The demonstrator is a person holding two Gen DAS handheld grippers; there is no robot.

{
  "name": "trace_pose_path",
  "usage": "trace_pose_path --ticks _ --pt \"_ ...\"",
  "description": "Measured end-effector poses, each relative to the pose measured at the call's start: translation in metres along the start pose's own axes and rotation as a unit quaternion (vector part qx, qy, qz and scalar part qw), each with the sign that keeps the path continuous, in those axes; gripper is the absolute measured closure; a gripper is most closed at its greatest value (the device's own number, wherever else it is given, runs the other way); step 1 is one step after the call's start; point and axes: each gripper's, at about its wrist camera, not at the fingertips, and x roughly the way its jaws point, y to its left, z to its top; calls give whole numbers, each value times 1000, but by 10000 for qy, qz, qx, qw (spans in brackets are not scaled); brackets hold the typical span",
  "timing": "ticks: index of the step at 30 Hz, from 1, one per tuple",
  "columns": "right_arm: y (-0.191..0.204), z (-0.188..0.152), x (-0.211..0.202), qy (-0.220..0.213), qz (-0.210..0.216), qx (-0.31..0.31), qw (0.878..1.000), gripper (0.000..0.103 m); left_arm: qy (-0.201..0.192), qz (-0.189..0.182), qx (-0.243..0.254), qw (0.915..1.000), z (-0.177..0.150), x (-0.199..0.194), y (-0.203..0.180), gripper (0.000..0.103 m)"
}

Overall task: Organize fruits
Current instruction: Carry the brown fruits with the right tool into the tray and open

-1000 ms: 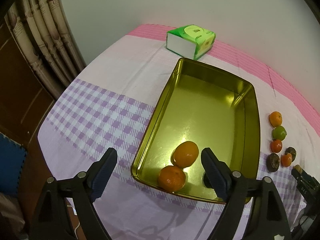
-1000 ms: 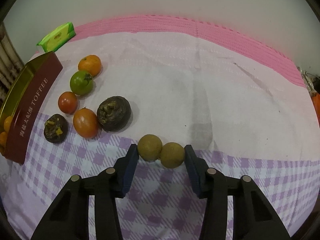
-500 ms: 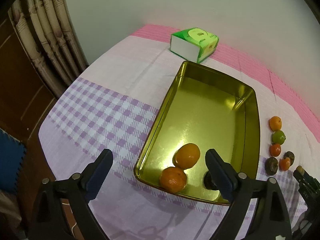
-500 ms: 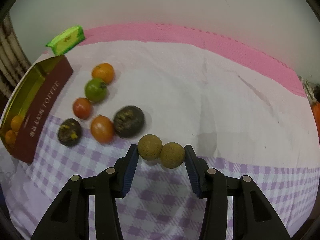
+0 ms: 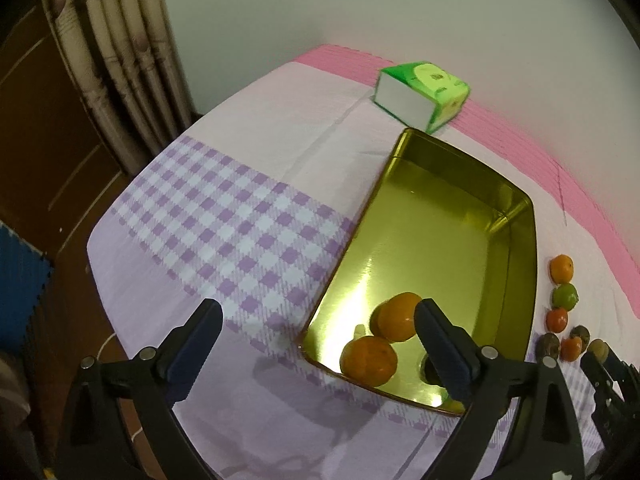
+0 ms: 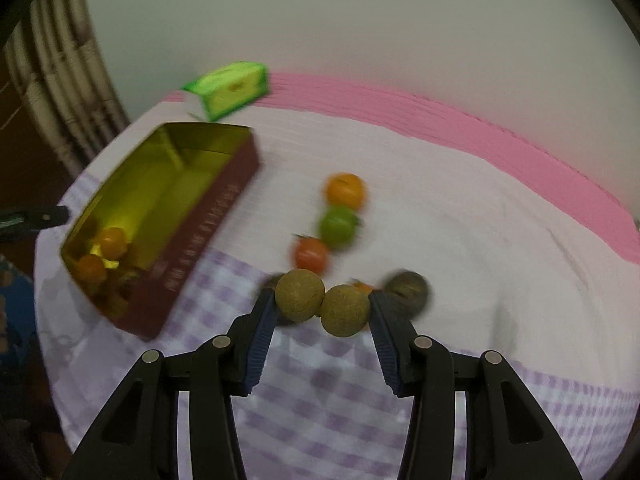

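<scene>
Opening wide over the gold tin (image 5: 516, 240), the left gripper (image 5: 320, 328) holds nothing; two oranges (image 5: 394, 316) sit inside. From the right view, the right gripper (image 6: 322, 307) squeezes two round brown fruits (image 6: 300, 297) above the checked cloth (image 6: 320, 400).

The cloth-covered table (image 5: 248, 128) carries a gold tin (image 5: 516, 216), a green tissue pack (image 5: 424, 88) and 6 loose fruits (image 6: 338, 226).

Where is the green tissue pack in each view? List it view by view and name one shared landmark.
Left wrist view: the green tissue pack lies upper centre-right, just beyond the gold tin's far end.
Right wrist view: the pack is upper left, blurred, again just past the tin's far end.
Shared landmark: the pink band of cloth along the wall.
</scene>
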Motion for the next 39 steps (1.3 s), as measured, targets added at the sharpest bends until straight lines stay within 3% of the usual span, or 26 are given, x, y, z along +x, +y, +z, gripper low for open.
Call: trace_pose_path --ticks 9,18,39 --pt "81 22 10 -40 585 -783 9952 55 -17 84 -582 9983 4 -2 27 8" --pt "132 36 44 182 865 -1270 9880 55 12 284 -958 9950 6 3 43 8" --pt "152 27 78 558 899 -1502 9830 55 172 83 -1016 9946 6 11 44 8"
